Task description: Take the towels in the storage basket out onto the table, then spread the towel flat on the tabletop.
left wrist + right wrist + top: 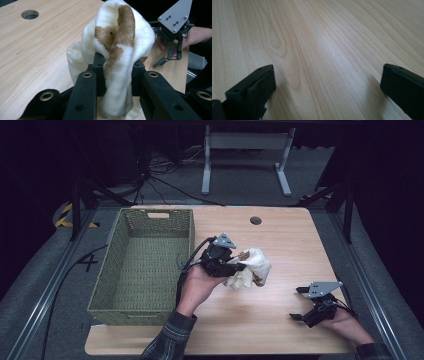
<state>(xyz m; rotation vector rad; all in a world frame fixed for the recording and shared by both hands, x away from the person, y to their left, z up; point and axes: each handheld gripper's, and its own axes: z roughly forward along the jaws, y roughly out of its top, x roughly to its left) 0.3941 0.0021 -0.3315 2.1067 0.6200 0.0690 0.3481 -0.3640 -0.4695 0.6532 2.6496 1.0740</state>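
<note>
Left gripper (239, 266): black two-jaw hand tool with a grey three-cornered plate on top and a trailing cable, held by the person's left hand (197, 282); jaws closed down on a soft cloth toy (117, 50), which is bunched between them and lifted above the table. Table (280, 240): largest item, beneath the tool; pale wood-grain top, flat and smooth, rounded corners, with a small round cable hole (255, 220) beyond the tool. Basket (105, 290): just beside the tool, on its outer side; rectangular, green woven, stiff upright walls with a cut-out handle at the far end, nothing seen inside. Right gripper (299, 303): well apart from the left tool, toward the table's right edge, low over bare wood; jaws spread wide with nothing between them, as the right gripper view confirms. Cloth toy, smallest entry: cream fleecy fabric with brown patches, a small dark dot on one patch; folds limply over the jaws and hangs down below them. Handling judgement: light, soft, wholly compliant, not fragile and not slippery; the nap gives the pads good purchase. It will sag and swing when carried, so a hold on a thick gathered fold near the middle, as at present, seems safer than a pinch on a thin trailing edge.
</note>
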